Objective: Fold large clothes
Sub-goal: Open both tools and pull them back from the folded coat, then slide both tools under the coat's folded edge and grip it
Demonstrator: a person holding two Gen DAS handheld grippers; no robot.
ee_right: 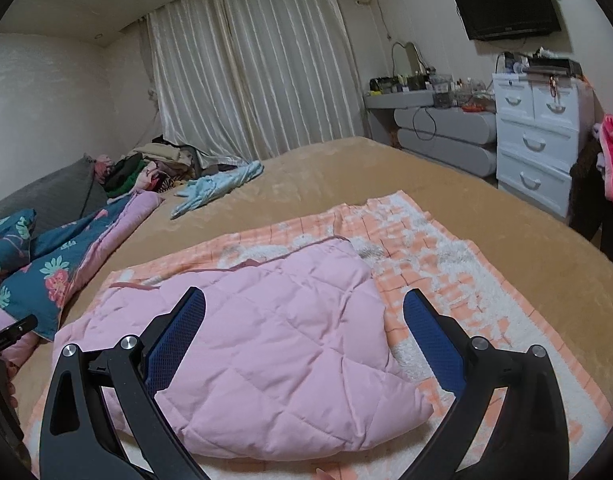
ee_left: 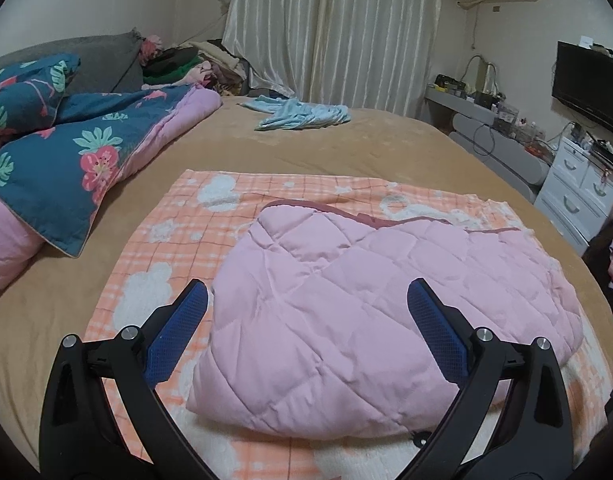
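**Folded pink quilted garment lies on the bed, both grippers spread wide above it**

Left wrist view: the left gripper stands wide, its blue pads well apart and pressing on nothing; between and beyond them lies the pink quilted garment, folded into a thick bundle with a darker pink trim along its far edge; it rests on an orange-and-white checked towel spread over the tan bedcover; to the left a blue floral quilt with a pink lining is heaped; farther off a light blue cloth lies near the pale curtain; a white drawer unit and a wall-mounted television stand at the right.

Right wrist view: the right gripper is likewise wide, its blue pads clear of the fabric and gripping nothing; the pink quilted garment sits below and between the fingers, on the checked towel, which shows bare to the right; the floral quilt lies at the left edge, the light blue cloth beyond it, the drawer unit at the right under the television.
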